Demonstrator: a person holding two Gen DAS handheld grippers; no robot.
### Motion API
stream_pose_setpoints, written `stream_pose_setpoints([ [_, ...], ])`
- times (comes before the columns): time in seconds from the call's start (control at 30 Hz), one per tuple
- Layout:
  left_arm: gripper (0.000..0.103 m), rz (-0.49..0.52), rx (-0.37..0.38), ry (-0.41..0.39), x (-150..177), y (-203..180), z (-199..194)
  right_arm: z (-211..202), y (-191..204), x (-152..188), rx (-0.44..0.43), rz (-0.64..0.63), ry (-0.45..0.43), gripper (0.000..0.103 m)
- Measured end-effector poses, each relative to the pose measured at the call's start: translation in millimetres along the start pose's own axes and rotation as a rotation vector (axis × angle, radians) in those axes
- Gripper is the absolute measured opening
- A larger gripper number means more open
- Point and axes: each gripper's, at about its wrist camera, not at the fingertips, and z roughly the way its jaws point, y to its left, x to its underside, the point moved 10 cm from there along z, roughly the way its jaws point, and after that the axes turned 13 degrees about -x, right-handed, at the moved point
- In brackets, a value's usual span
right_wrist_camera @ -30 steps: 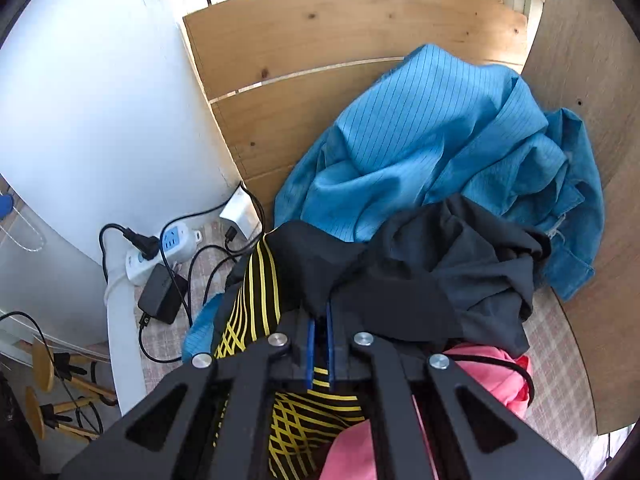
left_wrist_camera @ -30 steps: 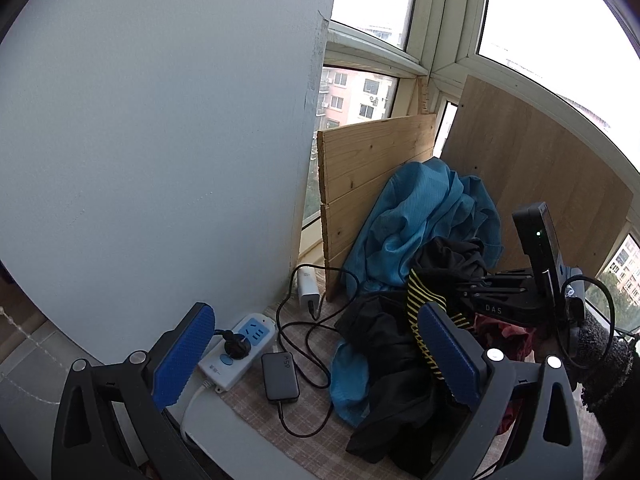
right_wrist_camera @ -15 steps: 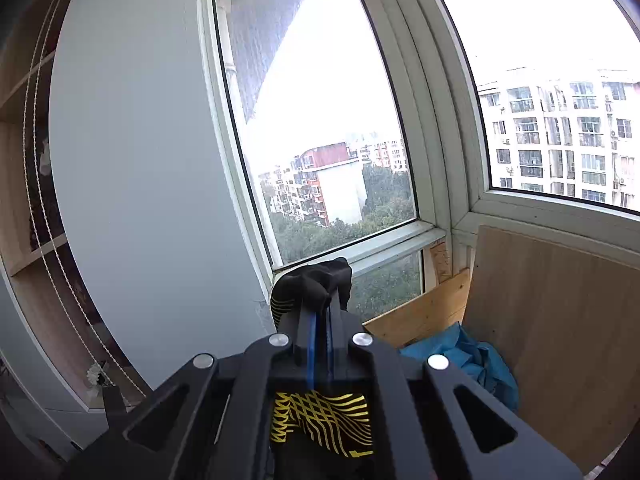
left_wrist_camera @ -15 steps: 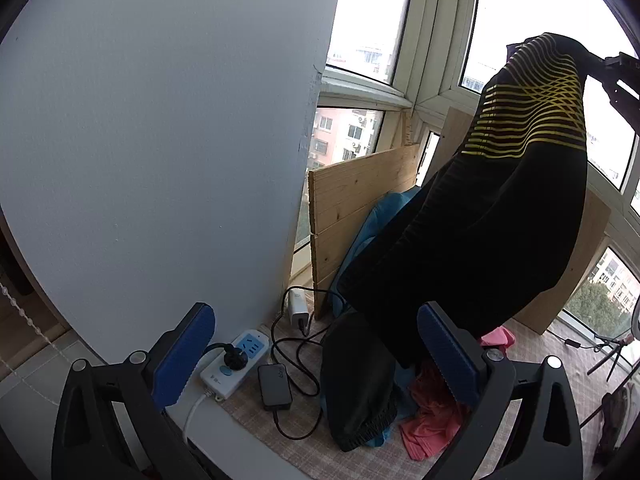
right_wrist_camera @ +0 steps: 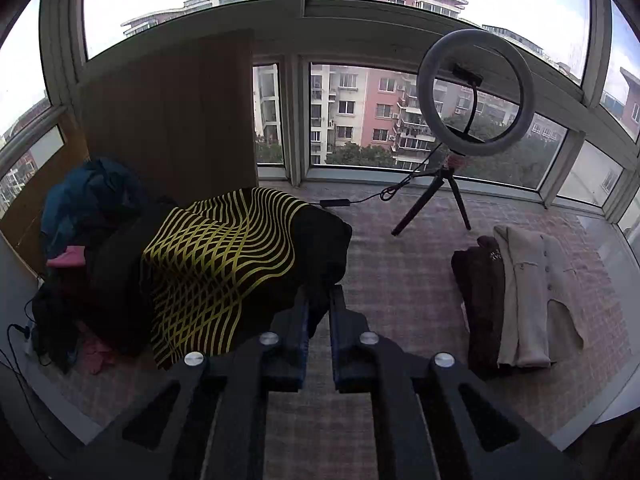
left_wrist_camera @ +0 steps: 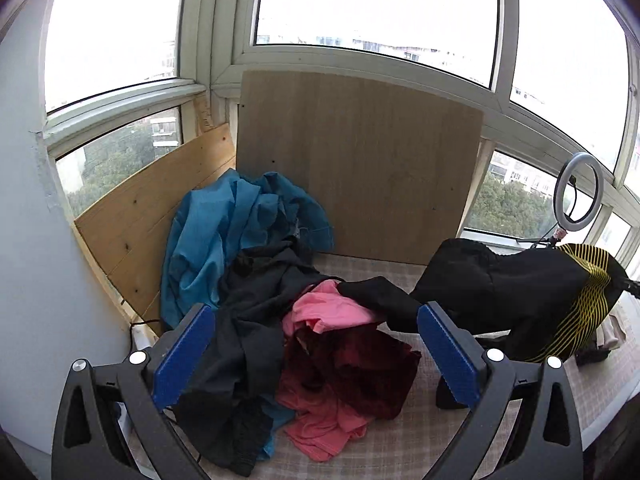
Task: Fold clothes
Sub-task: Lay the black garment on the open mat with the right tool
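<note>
From here I see bare checked mat [right_wrist_camera: 404,264] between the black-and-yellow garment [right_wrist_camera: 224,264] on the left and the folded stack [right_wrist_camera: 516,300] on the right. The ring light tripod [right_wrist_camera: 440,196] blocks the far middle; the clothes pile [left_wrist_camera: 256,280] fills the far-left corner.

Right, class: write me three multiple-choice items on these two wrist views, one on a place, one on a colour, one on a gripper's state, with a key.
1. Where does the ring light stand?
A. by the window, beyond the folded clothes
B. on the clothes pile
C. in the left gripper

2. What colour are the lines on the black garment?
A. white
B. yellow
C. pink

3. How is the right gripper?
A. open and empty
B. shut on the black garment
C. shut on the pink garment

Key: 1 A, its tripod stands on the mat near the glass; 2 B, yellow wavy lines show in both views; 3 B, dark cloth is pinched between the closed fingers.
</note>
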Motion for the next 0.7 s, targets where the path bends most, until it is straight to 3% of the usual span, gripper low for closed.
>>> stream_pose_setpoints([
  [0.07, 0.102, 0.053, 0.090, 0.065, 9.6, -56.7, 21.4, 42.1, -48.2, 62.8, -0.043, 0.149, 0.150, 0.012],
  [0.17, 0.102, 0.123, 0.206, 0.178, 27.9, -136.0, 53.4, 68.0, -81.6, 90.9, -0.176, 0.279, 0.173, 0.013],
  [0.2, 0.102, 0.149, 0.237, 0.203, 33.7, -160.7, 61.2, 75.3, -85.7, 89.5, -0.199, 0.280, 0.166, 0.026],
  [0.23, 0.102, 0.167, 0.244, 0.226, 40.5, -181.9, 69.8, 84.1, -88.1, 87.7, -0.219, 0.275, 0.170, 0.048],
  [0.27, 0.102, 0.183, 0.247, 0.249, 47.5, -202.5, 78.4, 94.3, -90.2, 83.7, -0.232, 0.267, 0.172, 0.055],
  [0.3, 0.102, 0.198, 0.250, 0.276, 55.4, -221.5, 89.3, 106.7, -92.0, 76.3, -0.232, 0.253, 0.170, 0.059],
  [0.43, 0.101, 0.243, 0.253, 0.393, 80.4, -282.6, 130.3, 153.2, -102.1, 53.3, -0.248, 0.193, 0.186, 0.059],
  [0.57, 0.100, 0.291, 0.138, 0.377, 68.1, -306.3, 182.5, 189.5, -129.3, 27.5, -0.251, 0.180, 0.163, 0.059],
  [0.7, 0.100, 0.349, 0.063, 0.393, 63.2, -322.2, 236.7, 222.6, -144.2, 21.6, -0.293, 0.230, 0.214, 0.059],
])
